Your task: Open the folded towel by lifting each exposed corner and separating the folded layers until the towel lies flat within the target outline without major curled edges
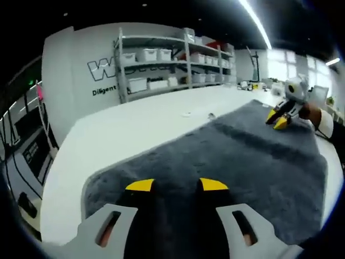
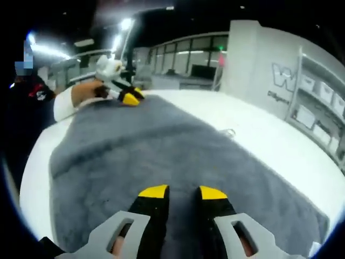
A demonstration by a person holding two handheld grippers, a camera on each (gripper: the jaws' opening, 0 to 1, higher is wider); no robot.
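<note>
A dark grey towel [image 1: 226, 162] lies spread out flat on the white table [image 1: 135, 129]; it appears again in the right gripper view [image 2: 135, 145]. My left gripper [image 1: 177, 185] hovers over one end of the towel, its yellow-tipped jaws apart with only flat pile between them. It is also in the right gripper view [image 2: 128, 97], at the towel's far corner, held by a hand. My right gripper [image 2: 183, 192] is low over the opposite end, jaws a little apart, gripping nothing. In the left gripper view, the right gripper [image 1: 277, 118] sits at the far edge.
Bare white table [image 2: 259, 140] runs along one long side of the towel. Metal shelves with white bins [image 1: 172, 65] stand behind the table by a white wall. A small object [image 2: 228, 132] lies on the table near the towel's edge. A person in dark clothes [image 2: 32, 102] stands at the table.
</note>
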